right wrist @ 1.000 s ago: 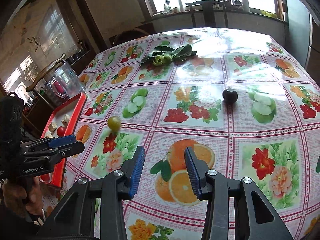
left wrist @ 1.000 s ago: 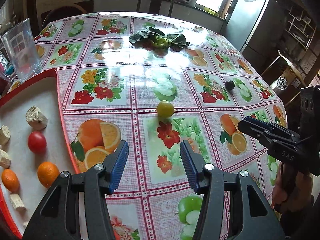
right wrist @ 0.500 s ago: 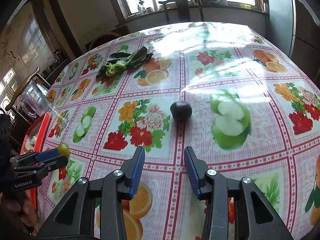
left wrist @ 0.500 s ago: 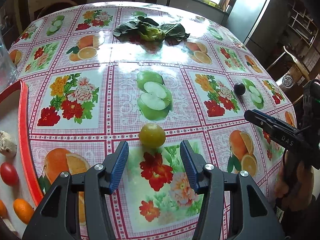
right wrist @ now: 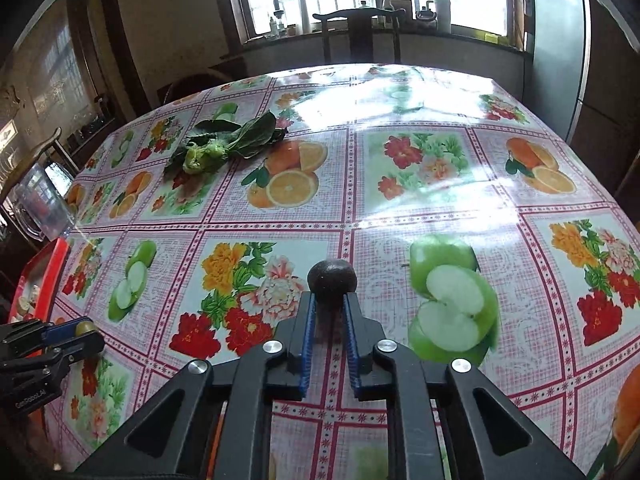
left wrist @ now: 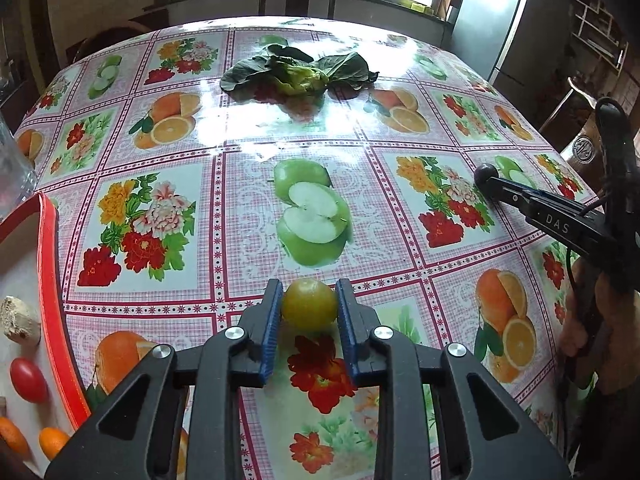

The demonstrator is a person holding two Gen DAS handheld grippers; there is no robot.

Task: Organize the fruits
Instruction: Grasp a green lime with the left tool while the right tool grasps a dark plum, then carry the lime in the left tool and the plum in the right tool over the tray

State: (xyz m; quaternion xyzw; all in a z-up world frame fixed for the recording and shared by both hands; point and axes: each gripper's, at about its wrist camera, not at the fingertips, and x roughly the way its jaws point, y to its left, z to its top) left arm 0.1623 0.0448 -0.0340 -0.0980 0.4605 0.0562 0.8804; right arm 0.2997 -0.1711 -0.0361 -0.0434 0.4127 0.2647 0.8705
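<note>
The table [left wrist: 248, 152] is covered by a fruit-print cloth. A red tray [left wrist: 60, 312] at its left edge holds a tomato [left wrist: 28, 374], oranges [left wrist: 52, 442] and pale chunks, possibly ginger. Leafy greens [left wrist: 296, 72] lie far across the table, clear of both tools. The left gripper [left wrist: 309, 312] is pinched on the yellow-green fruit [left wrist: 309, 305], which rests on the cloth. The right gripper [right wrist: 330, 308] is clamped on the dark fruit [right wrist: 332, 278], also on the cloth. Both pairs of jaws, spread half a second earlier, have just been closing onto the fruits between them.
</note>
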